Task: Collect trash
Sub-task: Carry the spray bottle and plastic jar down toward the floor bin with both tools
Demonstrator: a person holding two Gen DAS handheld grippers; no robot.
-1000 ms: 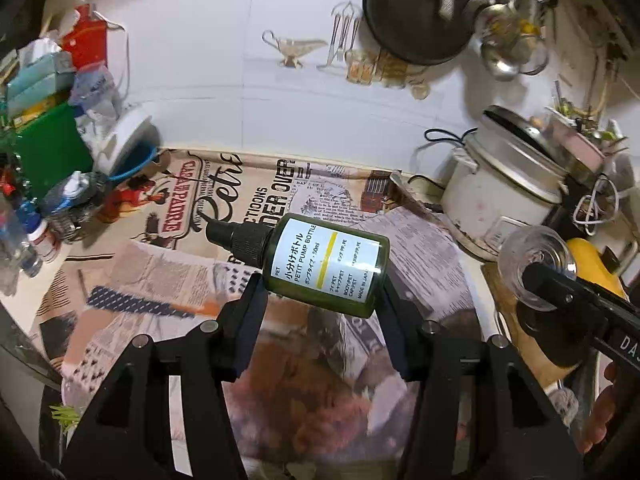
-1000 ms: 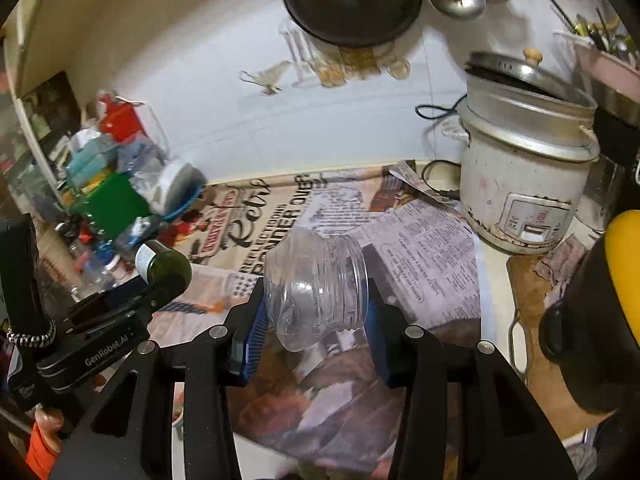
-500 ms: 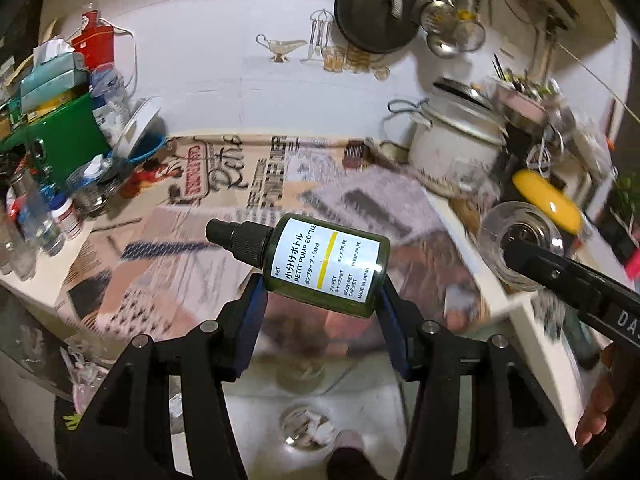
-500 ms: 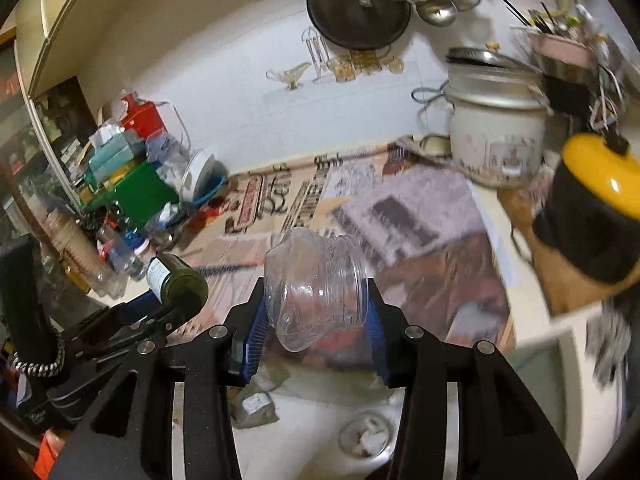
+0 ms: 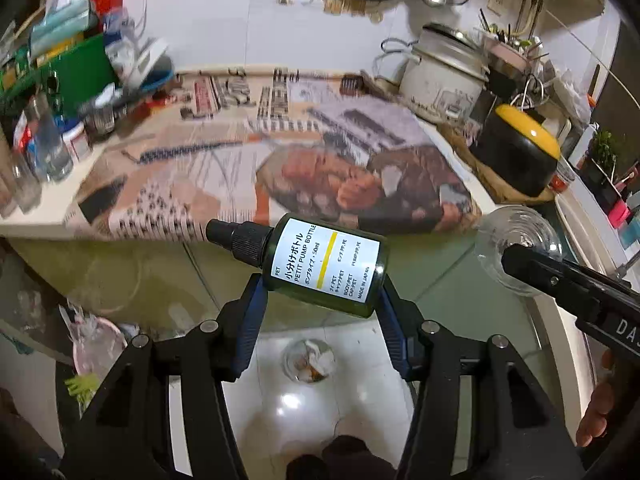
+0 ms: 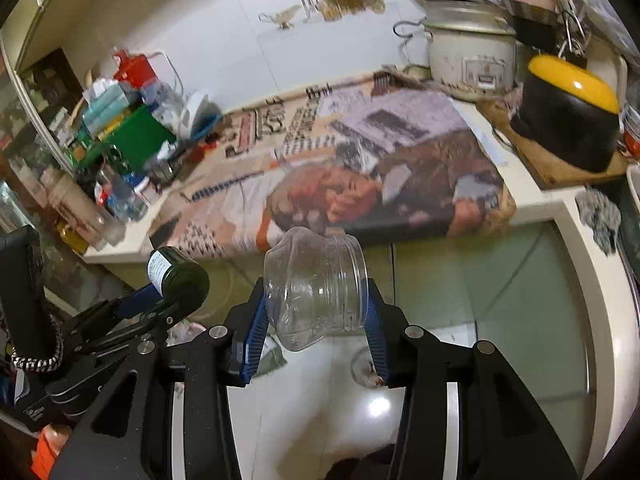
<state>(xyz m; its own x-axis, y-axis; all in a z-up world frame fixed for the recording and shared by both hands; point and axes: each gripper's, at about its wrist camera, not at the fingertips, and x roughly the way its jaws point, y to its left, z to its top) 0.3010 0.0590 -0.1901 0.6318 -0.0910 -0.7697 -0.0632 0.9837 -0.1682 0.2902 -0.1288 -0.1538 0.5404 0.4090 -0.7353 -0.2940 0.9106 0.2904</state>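
My left gripper (image 5: 322, 300) is shut on a dark green pump bottle (image 5: 320, 266) with a white label and black cap, lying crosswise between the blue pads. My right gripper (image 6: 316, 318) is shut on a clear crumpled plastic jar (image 6: 316, 284), its threaded mouth facing right. Each gripper shows in the other's view: the jar (image 5: 516, 248) at the right of the left wrist view, the green bottle (image 6: 178, 278) at the left of the right wrist view. Both hang in front of the counter's edge, over the white floor, where a small clear container of scraps (image 5: 308, 362) stands.
A newspaper-covered counter (image 5: 280, 152) lies behind. It carries a white rice cooker (image 5: 440, 76), a black and yellow pot (image 5: 520, 156) and cluttered bottles and boxes (image 5: 60, 92) at left. A pink bag (image 5: 96, 340) sits on the floor at left.
Both grippers have drawn back from over the counter and sunk, so the counter's front edge and the floor now show below them. Both grips are unchanged.
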